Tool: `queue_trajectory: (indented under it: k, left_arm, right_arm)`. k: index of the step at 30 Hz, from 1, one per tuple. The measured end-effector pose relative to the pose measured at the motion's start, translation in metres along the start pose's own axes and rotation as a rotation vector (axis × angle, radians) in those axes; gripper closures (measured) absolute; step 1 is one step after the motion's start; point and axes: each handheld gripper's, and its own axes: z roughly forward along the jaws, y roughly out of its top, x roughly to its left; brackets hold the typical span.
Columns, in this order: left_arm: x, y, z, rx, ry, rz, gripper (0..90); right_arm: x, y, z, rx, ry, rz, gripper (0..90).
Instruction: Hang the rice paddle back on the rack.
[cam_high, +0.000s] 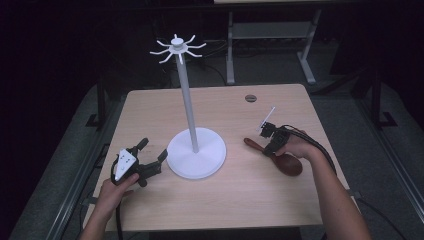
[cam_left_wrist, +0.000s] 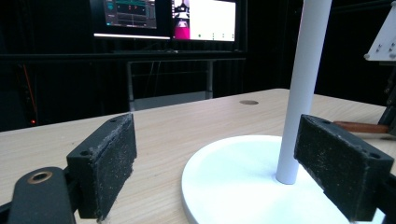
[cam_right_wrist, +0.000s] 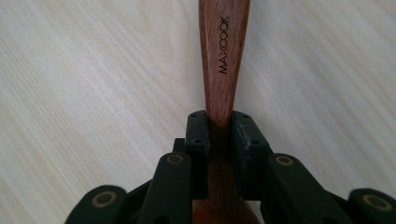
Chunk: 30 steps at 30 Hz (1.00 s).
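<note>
Table (cam_high: 240, 200): light wood top, everything sits on it. My landmark is the white stand (cam_high: 196, 152), a round flat base with a tall white pole rising upright to a ring of curved hooks at the top. It sits near the table's middle, a bit toward my left.

Wooden spoon (cam_high: 287, 162): dark brown, lying flat on the table to the right of the stand's base, apart from it. Its bowl is the end farther from the stand and nearer to me, and its handle tip points back toward the base. The handle reads MAXCOOK in my right gripper view.

My left gripper (cam_high: 150, 156): sits just left of the stand's base, low over the table, jaws spread wide with nothing between the pads. In my left gripper view the pole stands between the two pads but farther off, untouched.

My right gripper (cam_right_wrist: 219, 135): right of the stand, tilted down onto the spoon, pads pinching the handle from both sides where it narrows above the bowl. The spoon is still flat on the wood.
</note>
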Motion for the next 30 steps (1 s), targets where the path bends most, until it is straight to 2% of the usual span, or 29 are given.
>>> queue_trajectory:
  k: [8,20,23,30]
  left_arm:
    - [0.0,0.0,0.0,-0.001,0.0,0.0,12.5]
    - [0.0,0.0,0.0,-0.001,0.0,0.002,12.5]
    - [0.0,0.0,0.0,0.0,0.002,0.001,12.5]
    - [0.0,0.0,0.0,0.003,0.001,0.006,12.5]
  right_arm:
    - [0.004,-0.009,-0.015,-0.138,-0.004,0.012,77.7]
    - [0.01,-0.026,-0.028,-0.367,0.022,0.064,77.7]
    - [0.011,-0.03,-0.031,-0.403,0.03,0.087,77.7]
    - [0.014,-0.035,-0.038,-0.518,0.037,0.086,77.8]
